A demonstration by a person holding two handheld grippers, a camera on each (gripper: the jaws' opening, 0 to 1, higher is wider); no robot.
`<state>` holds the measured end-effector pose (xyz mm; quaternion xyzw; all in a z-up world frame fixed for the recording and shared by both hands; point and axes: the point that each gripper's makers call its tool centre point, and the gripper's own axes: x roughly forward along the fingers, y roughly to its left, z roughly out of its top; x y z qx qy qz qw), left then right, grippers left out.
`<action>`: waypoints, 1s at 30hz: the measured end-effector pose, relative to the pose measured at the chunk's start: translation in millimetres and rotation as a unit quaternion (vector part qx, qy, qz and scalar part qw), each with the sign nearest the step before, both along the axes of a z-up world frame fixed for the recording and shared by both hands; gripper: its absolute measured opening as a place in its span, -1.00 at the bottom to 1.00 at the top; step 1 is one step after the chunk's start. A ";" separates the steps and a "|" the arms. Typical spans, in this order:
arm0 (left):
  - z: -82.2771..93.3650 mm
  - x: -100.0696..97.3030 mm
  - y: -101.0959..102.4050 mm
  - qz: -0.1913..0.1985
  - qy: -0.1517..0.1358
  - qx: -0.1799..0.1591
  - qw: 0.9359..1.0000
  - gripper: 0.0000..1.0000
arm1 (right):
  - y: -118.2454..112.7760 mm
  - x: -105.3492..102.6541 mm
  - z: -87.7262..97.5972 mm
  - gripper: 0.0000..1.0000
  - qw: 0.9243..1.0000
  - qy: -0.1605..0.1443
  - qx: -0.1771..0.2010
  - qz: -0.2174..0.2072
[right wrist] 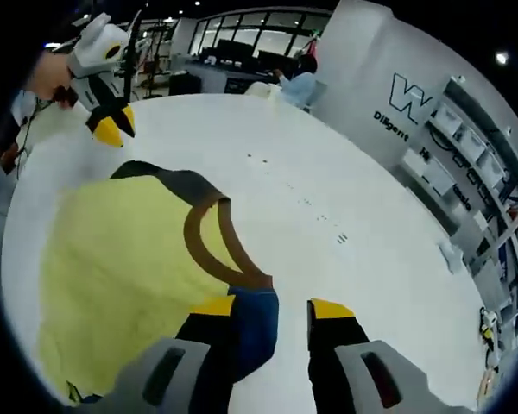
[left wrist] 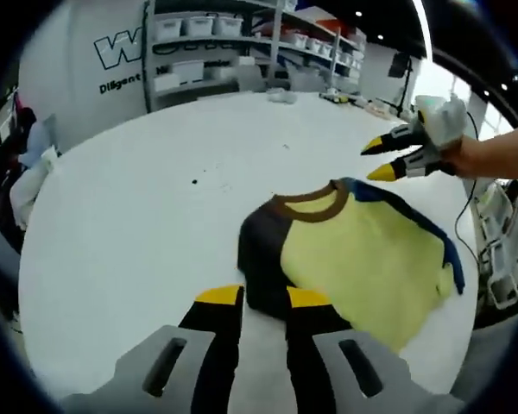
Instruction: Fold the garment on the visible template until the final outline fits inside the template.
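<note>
A yellow shirt (left wrist: 363, 259) with a brown collar (left wrist: 311, 205) lies flat on the white table (left wrist: 138, 190). One sleeve is dark (left wrist: 261, 250), the other blue (left wrist: 414, 217). My left gripper (left wrist: 263, 297) hovers open at the dark sleeve's edge, with bare table between its jaws. My right gripper (left wrist: 375, 160), held by a hand, floats open above the table just past the blue shoulder. In the right gripper view the shirt (right wrist: 121, 267) spreads to the left, and my right gripper (right wrist: 270, 308) stands open with the blue sleeve (right wrist: 255, 323) under its left jaw. The left gripper (right wrist: 112, 128) hangs at the far side.
Shelves with white bins (left wrist: 216, 43) stand behind the table, next to a white wall with lettering (right wrist: 410, 103). A seated person (left wrist: 30, 147) is at the table's left edge. White equipment (left wrist: 501, 250) stands off the right edge. Small dark specks (left wrist: 194, 182) mark the tabletop.
</note>
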<state>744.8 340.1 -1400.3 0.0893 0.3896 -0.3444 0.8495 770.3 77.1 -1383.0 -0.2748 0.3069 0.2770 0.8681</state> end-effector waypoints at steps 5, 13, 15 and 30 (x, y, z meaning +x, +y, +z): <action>-16.3 -18.6 -0.7 0.009 0.026 -0.008 1.000 -0.55 | 11.8 -31.5 7.4 -0.52 0.999 -0.013 0.020 0.032; -28.0 -36.4 -11.3 0.006 0.055 -0.023 0.998 -0.55 | 39.7 -90.1 4.0 -0.48 0.996 -0.009 0.048 0.080; -29.4 -36.7 -12.3 0.004 0.054 -0.021 0.998 -0.55 | 46.7 -103.7 2.6 -0.47 0.994 -0.010 0.054 0.093; -43.2 -47.3 -30.8 0.020 0.091 -0.044 0.995 -0.81 | 103.6 -176.6 -15.7 -0.30 0.977 0.011 0.034 0.210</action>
